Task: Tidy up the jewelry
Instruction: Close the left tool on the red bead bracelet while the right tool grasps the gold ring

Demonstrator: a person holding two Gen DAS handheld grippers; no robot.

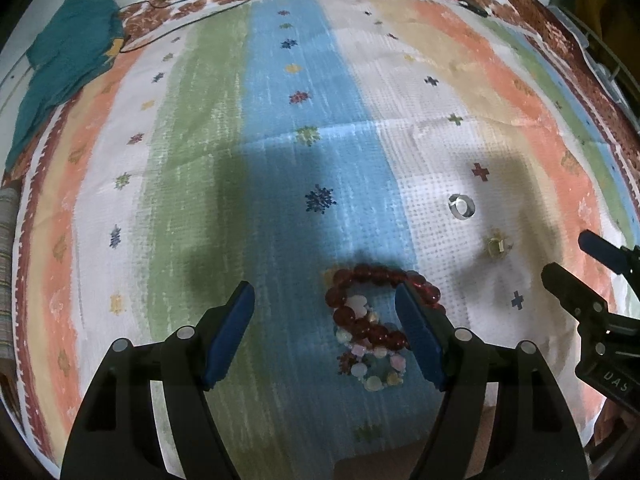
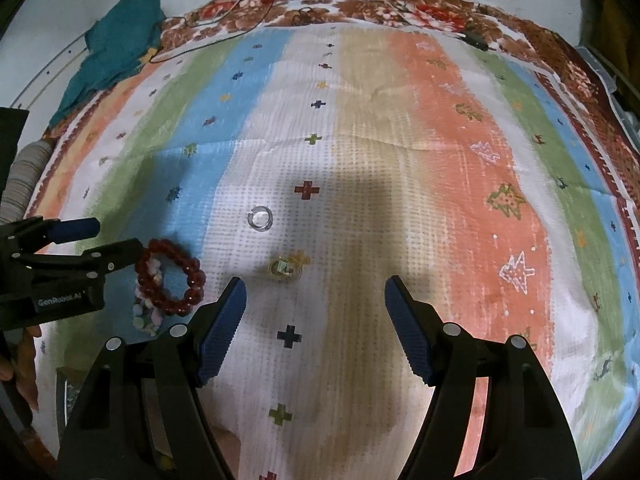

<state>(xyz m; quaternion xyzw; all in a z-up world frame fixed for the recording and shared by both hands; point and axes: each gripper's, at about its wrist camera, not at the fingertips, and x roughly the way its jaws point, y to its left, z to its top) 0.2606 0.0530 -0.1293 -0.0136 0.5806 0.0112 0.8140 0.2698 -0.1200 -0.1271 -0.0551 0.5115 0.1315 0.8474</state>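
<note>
Currently both grippers hang over a striped cloth (image 2: pixel 360 128), each with its jaws standing wide and nothing between the pads. The left gripper (image 1: pixel 326 300) points steeply down, and its right pad (image 1: pixel 416 332) overlaps the red bead bracelet (image 1: pixel 360 308) in the left wrist view; whether it touches the beads cannot be told. The right gripper (image 2: pixel 314 300) is clear of every item.

Location of the jewelry, all taken from the red bead bracelet:
- A pastel bead bracelet (image 1: pixel 374 364) lies partly under it, on the nearer side, the 2 touching and looped together.
- A small gold ring with a pale stone (image 2: pixel 285 267) lies apart to its right.
- A silver open ring (image 2: pixel 261 217) lies beyond the gold ring, further from the bracelet.

A teal cloth (image 1: pixel 68 56) sits at the far left corner, well apart. No tray or box for the jewelry shows in either view.

Risks, as judged:
- Closing on the red bracelet could drag the pastel 1 along, since they interlock.
- Round beads may roll out of flat pads if pinched off-centre.
- The soft, creased cloth may be caught in the jaws with a low grasp.
- The 2 grippers stand near each other and could collide over the bracelets.
</note>
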